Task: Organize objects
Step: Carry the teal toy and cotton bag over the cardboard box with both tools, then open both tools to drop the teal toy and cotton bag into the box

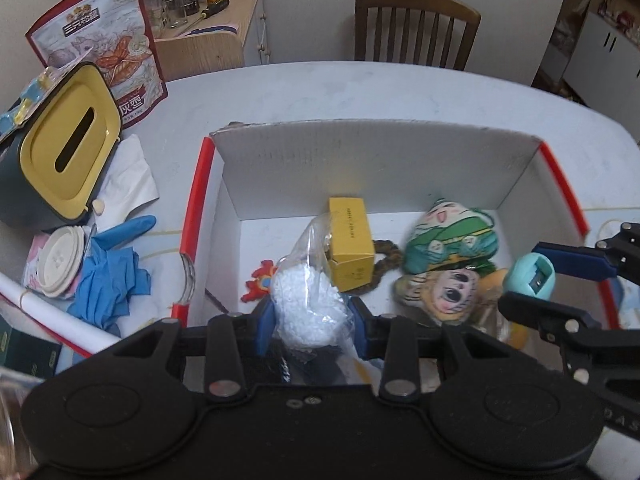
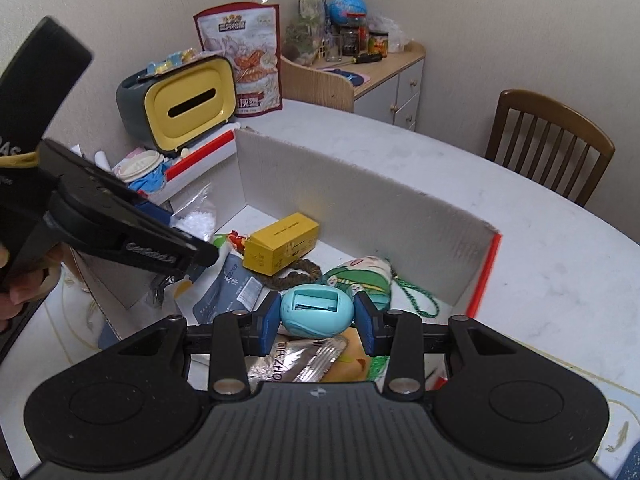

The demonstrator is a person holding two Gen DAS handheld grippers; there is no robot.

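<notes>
The left claw [image 1: 311, 312] is closed onto a clear bag [image 1: 310, 304] of white pellets, its blue pads pressing the bag from both sides. It holds the bag above the near left part of the box [image 1: 376, 160], an open cardboard box with white walls and red edges that sits on the white worktop [image 1: 360, 88].

The right claw [image 2: 316, 314] is closed onto a teal egg-shaped sharpener [image 2: 316, 314], gripped at its two ends, above the near right part of the box. From the left wrist view the same sharpener [image 1: 530, 274] shows at the box's right side between the right claw's fingers [image 1: 576, 260].

On the box floor lie a yellow carton [image 1: 352, 248] near the far wall, a brown rope ring [image 1: 386, 264] partly under the carton, a small red figure [image 1: 260, 280] left of the carton, and a green plush doll [image 1: 448, 256] to the right. A grey pouch [image 2: 230, 288] and a silver packet [image 2: 296, 360] lie nearer the front of the box.

Left of the box on the worktop are a tissue holder [image 1: 60, 152] with a yellow face, a snack bag [image 1: 108, 40] standing behind it, blue gloves [image 1: 108, 276] and a round cream lid [image 1: 60, 264]. A wooden chair [image 1: 416, 28] stands beyond the worktop.
</notes>
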